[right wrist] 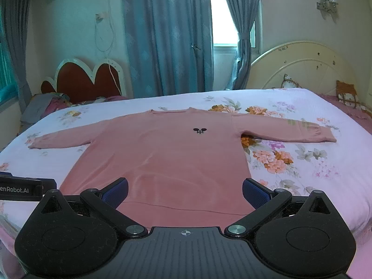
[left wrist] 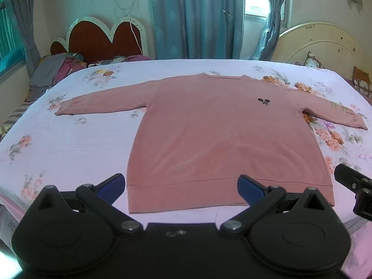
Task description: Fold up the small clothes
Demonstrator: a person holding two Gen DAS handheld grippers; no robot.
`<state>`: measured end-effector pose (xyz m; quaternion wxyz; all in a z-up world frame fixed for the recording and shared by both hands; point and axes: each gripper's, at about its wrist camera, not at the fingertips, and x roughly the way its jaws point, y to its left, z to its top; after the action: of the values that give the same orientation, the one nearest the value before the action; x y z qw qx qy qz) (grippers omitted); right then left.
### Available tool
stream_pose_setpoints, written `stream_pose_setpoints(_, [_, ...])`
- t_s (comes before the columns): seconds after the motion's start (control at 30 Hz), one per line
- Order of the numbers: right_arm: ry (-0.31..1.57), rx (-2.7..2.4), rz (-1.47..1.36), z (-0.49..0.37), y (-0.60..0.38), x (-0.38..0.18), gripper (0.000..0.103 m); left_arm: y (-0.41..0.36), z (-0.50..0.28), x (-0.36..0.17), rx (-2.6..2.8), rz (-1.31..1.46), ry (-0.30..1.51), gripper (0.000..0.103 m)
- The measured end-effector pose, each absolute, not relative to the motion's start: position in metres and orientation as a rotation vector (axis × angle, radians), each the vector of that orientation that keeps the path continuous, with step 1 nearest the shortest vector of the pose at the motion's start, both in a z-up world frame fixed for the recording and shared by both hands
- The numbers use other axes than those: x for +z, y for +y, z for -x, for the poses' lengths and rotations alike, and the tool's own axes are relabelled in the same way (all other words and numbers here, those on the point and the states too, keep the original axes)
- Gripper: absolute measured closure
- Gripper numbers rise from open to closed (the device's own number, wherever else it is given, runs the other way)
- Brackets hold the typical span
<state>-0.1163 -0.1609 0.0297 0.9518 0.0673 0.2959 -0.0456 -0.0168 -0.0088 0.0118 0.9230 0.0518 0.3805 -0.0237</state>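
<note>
Nothing is folded yet: pink sweater (left wrist: pixel 223 139) lies flat on the bed (left wrist: pixel 69 144), sleeves out. Left tool (left wrist: pixel 181 187) and right tool (right wrist: pixel 185 191) gape wide, holding nothing.

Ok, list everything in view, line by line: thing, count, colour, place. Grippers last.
sweater: 1, pink with a small dark chest logo, spread flat on the bed, sleeves out to both sides
bedsheet: 1, white with floral print, under the sweater
headboard: 1, dark red with white edge, far left
second headboard: 1, cream, far right
curtains: blue-grey, at the back wall
clothes pile: 1, mixed colours, far left of the bed
wall lamp: 1, upper right wall
left gripper: black with blue pads, open, over the sweater's hem
right gripper: black with blue pads, open, over the hem
</note>
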Motion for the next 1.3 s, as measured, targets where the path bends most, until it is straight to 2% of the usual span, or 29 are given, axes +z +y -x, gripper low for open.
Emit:
stream_pose_setpoints(0.8, [0.627, -0.138, -0.152, 0.075, -0.174, 0.02, 0.0, -0.018, -0.031, -0.001, -0.057, -0.128, 0.812, 0.0])
stream_pose_setpoints(1.3, [0.637, -0.237, -0.175, 0.01, -0.193, 0.007, 0.0, -0.022, -0.114, -0.014, -0.109, -0.156, 0.83, 0.0])
